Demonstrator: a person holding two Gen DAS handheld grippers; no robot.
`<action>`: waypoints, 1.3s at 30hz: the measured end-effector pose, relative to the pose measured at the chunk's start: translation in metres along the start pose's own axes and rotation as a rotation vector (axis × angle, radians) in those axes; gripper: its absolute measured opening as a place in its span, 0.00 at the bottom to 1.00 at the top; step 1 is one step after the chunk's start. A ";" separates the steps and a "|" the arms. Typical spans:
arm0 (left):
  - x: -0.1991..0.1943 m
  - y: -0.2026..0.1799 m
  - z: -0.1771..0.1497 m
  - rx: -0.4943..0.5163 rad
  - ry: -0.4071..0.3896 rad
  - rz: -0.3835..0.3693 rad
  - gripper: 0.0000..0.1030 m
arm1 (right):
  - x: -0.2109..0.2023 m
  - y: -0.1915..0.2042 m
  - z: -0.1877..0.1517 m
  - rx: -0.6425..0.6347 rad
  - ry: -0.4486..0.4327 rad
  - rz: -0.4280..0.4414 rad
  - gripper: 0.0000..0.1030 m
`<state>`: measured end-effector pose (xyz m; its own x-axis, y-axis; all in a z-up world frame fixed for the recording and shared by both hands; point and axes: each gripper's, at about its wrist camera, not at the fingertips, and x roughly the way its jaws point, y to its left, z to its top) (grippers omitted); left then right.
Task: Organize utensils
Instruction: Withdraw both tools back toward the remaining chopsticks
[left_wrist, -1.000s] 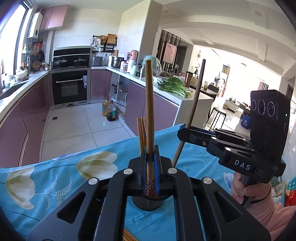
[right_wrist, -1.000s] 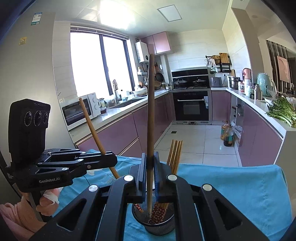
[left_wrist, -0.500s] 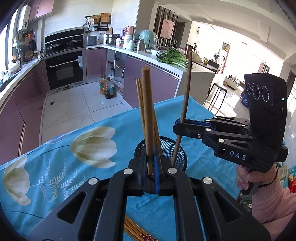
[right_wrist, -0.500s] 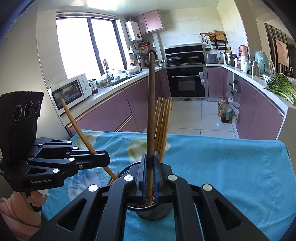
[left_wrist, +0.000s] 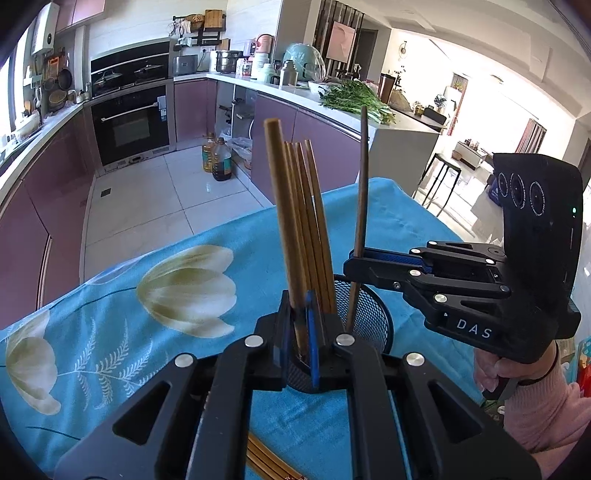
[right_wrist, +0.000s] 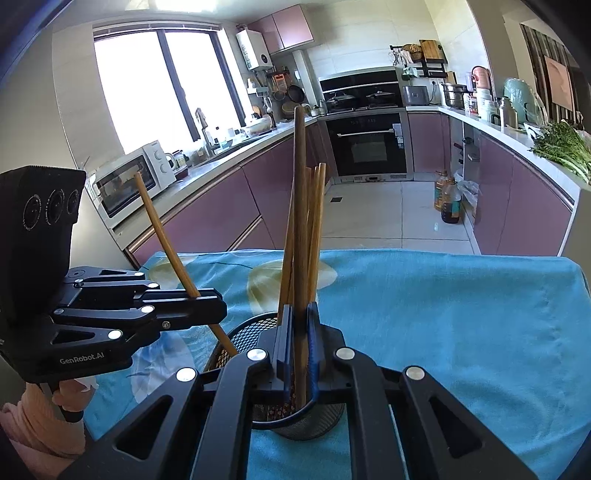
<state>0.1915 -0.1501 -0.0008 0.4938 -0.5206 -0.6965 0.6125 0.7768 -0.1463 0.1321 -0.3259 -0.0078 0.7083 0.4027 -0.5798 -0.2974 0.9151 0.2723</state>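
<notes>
A purple-fronted kitchen lies behind the bench (left_wrist: 110, 314), draped in blue floral cloth. The left gripper (left_wrist: 301, 332) pinches one chopstick (left_wrist: 284, 221), tip pointing to 12 o'clock, foot in the mesh holder (left_wrist: 373, 317). The right gripper (right_wrist: 299, 354) clamps a darker chopstick (right_wrist: 301, 221), also upright, over the same holder, which contains other chopsticks (left_wrist: 314, 229).

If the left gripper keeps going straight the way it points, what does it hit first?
Probably the mesh cup: the left gripper, shut on a chopstick, points down at its mouth. Depth is unclear.
</notes>
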 end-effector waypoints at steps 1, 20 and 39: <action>-0.001 -0.001 0.000 -0.004 0.000 0.001 0.08 | 0.001 0.000 0.000 0.003 0.001 0.001 0.08; -0.064 0.016 -0.049 -0.097 -0.214 0.070 0.41 | -0.032 0.033 -0.018 -0.104 -0.076 0.055 0.34; -0.064 0.056 -0.151 -0.227 -0.092 0.263 0.55 | 0.024 0.078 -0.104 -0.094 0.173 0.167 0.41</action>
<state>0.1013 -0.0197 -0.0702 0.6760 -0.3141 -0.6666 0.3095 0.9420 -0.1300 0.0589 -0.2427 -0.0803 0.5271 0.5383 -0.6576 -0.4650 0.8304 0.3070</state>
